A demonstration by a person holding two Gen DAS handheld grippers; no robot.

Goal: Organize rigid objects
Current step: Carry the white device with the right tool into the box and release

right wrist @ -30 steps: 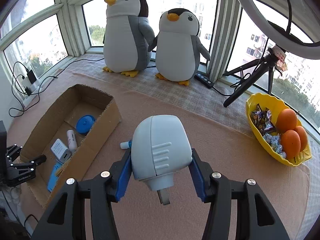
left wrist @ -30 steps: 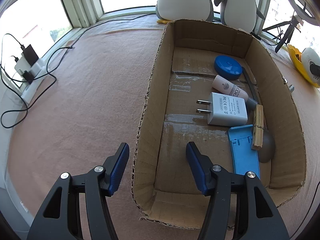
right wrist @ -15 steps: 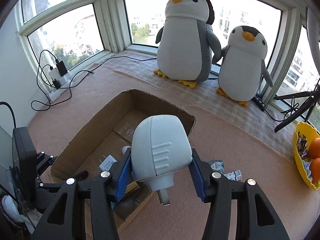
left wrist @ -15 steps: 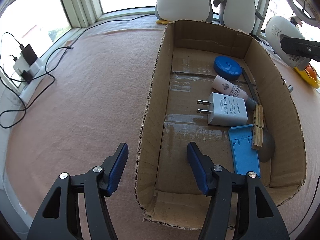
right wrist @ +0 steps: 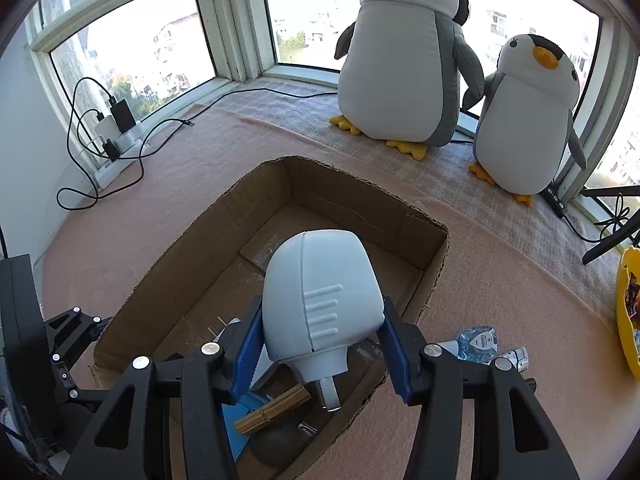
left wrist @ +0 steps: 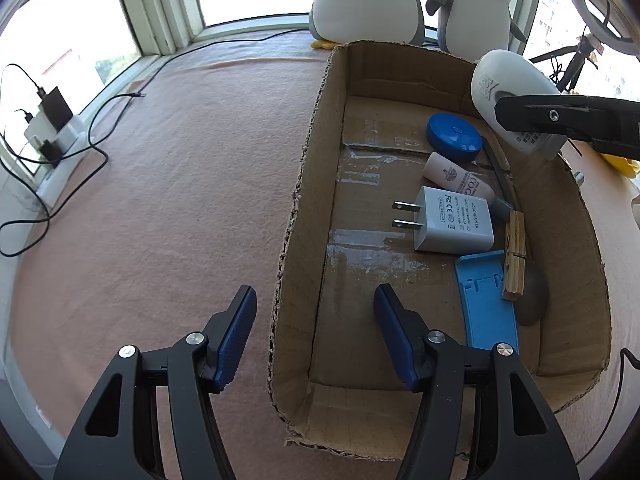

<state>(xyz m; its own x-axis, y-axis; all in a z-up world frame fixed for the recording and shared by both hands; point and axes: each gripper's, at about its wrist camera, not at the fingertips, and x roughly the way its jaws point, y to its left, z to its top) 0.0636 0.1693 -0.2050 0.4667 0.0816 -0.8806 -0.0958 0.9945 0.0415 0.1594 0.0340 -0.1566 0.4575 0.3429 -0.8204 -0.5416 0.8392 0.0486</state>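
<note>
My right gripper (right wrist: 320,344) is shut on a white plug-in device (right wrist: 320,296) and holds it above the cardboard box (right wrist: 360,208). The device also shows in the left wrist view (left wrist: 508,92) over the box's far right wall (left wrist: 560,184). My left gripper (left wrist: 316,332) is open and empty, its fingers astride the box's near left wall (left wrist: 296,240). In the box lie a blue round lid (left wrist: 454,136), a small tube (left wrist: 456,176), a white charger (left wrist: 452,220), a wooden clothespin (left wrist: 514,252), a blue plastic piece (left wrist: 486,304) and a grey stone (left wrist: 532,296).
Two plush penguins (right wrist: 404,56) stand by the window behind the box. A power strip with cables (left wrist: 52,136) lies at the left. Small packets (right wrist: 480,342) lie on the pink cloth to the right of the box, and a yellow bowl (right wrist: 626,312) is at the far right.
My right gripper has carried the white device leftward from the open cloth to above the box. My left gripper has barely moved.
</note>
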